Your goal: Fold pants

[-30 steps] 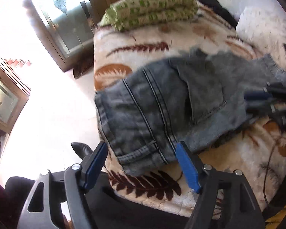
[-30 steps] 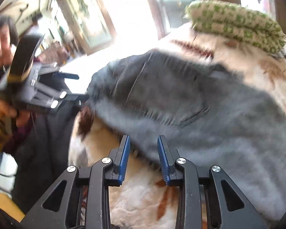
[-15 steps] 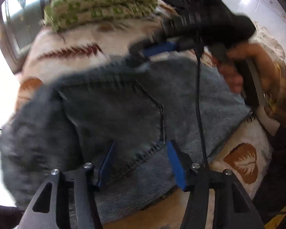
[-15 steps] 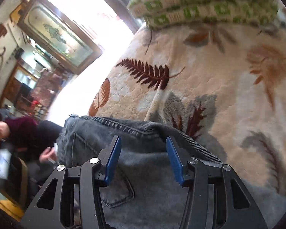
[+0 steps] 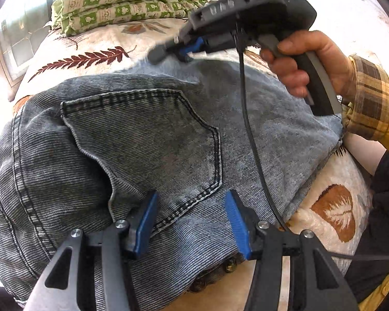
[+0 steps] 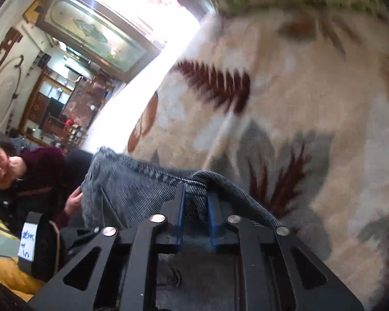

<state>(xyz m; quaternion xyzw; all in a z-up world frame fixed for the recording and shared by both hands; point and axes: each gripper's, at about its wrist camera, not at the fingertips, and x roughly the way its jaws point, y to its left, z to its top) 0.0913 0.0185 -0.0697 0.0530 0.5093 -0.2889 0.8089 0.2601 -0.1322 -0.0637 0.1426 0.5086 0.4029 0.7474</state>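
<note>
A white label (image 6: 27, 242) with blue handwriting sits on a black device at the lower left of the right wrist view; the marks are too small to read. No brand is readable on the pants.

The pants (image 5: 147, 155) are grey washed denim and lie on a quilt (image 5: 90, 49) with a leaf print. The back pocket (image 5: 147, 140) faces up. In the left wrist view the long axis of the folded cloth goes from left to right, with the thick seams at the left side.

The left gripper (image 5: 192, 217) has its jaws about half apart. The blue pads (image 5: 236, 223) stand on the denim at both sides of the lower pocket corner, and cloth is between them, but they do not squeeze it.

The right gripper (image 6: 195, 202) has its jaws together on a bunched edge of the pants; the fabric rises in a small ridge between the pads. In the left wrist view the same gripper (image 5: 184, 51) is at the far edge of the pants, and a hand (image 5: 308, 64) with a plaid cuff holds its handle.

A green checked blanket (image 5: 127, 0) lies folded at the far end of the quilt
</note>
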